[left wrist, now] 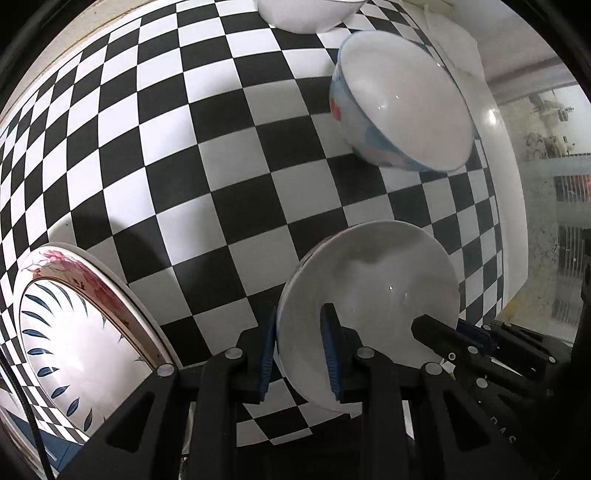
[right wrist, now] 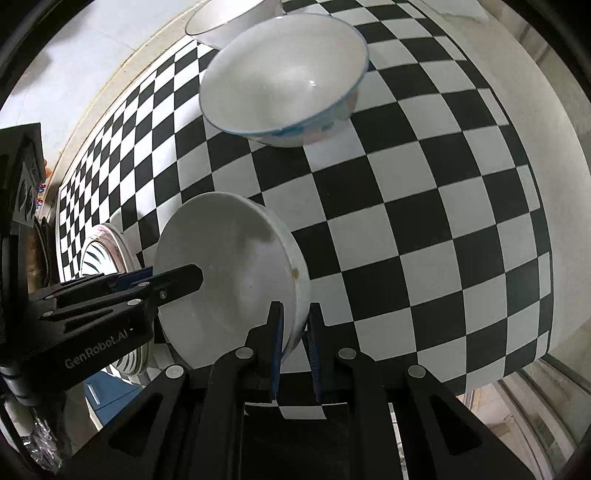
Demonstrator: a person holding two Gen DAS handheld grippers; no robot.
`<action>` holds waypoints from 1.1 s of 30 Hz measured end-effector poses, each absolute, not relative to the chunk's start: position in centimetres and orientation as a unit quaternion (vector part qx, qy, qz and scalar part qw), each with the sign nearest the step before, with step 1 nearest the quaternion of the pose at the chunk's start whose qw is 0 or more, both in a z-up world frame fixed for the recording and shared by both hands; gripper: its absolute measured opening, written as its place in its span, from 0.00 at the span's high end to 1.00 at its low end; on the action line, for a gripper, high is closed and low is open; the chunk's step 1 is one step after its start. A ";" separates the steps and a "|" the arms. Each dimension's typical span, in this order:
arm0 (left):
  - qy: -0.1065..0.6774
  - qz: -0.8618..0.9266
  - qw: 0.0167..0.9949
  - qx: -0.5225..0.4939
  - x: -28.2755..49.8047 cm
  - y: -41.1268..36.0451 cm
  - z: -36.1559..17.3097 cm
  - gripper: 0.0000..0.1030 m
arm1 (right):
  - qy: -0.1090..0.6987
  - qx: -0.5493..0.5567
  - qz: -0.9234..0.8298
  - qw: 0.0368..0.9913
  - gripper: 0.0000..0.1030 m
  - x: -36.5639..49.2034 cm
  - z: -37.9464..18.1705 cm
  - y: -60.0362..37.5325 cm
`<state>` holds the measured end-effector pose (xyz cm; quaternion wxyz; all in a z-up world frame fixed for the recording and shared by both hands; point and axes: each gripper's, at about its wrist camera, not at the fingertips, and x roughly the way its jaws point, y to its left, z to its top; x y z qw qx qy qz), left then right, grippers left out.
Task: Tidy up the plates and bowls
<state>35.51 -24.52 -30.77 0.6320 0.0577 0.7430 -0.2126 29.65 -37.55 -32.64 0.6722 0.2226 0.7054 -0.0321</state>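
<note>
A plain white bowl [left wrist: 369,280] hangs tilted above the checkered table, held by both grippers at opposite sides of its rim. My left gripper [left wrist: 301,354] is shut on the near rim, one blue pad inside the bowl and one outside. My right gripper [right wrist: 295,350] is shut on the same bowl [right wrist: 229,280] at its right rim. Each gripper shows in the other's view: the right gripper [left wrist: 448,326] and the left gripper [right wrist: 166,276]. A blue-rimmed bowl [left wrist: 402,103] [right wrist: 284,77] with a pink and blue pattern stands farther back on the table.
Another white bowl [left wrist: 306,14] [right wrist: 229,18] sits at the far edge. Stacked plates [left wrist: 74,332] [right wrist: 107,251], with a blue leaf pattern and a pink floral rim, lie at the left. The checkered tablecloth [left wrist: 221,166] ends at the right, where the floor shows.
</note>
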 end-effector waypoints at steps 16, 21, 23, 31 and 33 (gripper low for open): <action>0.753 -0.214 0.621 0.036 35.5 -24.6 -29.8 0.78 | 0.723 0.258 -0.033 0.640 0.83 29.8 -33.5 -38.8; 0.725 -0.212 0.655 -0.014 38.6 -23.4 -25.2 0.72 | 0.690 0.282 -0.042 0.665 0.79 30.3 -29.7 -42.3; 0.715 -0.218 0.664 -0.027 40.3 -23.9 -24.2 0.68 | 0.671 0.294 -0.051 0.679 0.69 31.1 -28.0 -44.1; 0.732 -0.229 0.642 0.005 46.0 -29.4 -28.2 0.66 | 0.636 0.307 -0.054 0.706 0.55 38.6 -28.8 -47.8; 0.744 -0.231 0.627 0.011 46.7 -30.6 -29.8 0.66 | 0.640 0.310 -0.052 0.701 0.55 40.1 -30.2 -47.8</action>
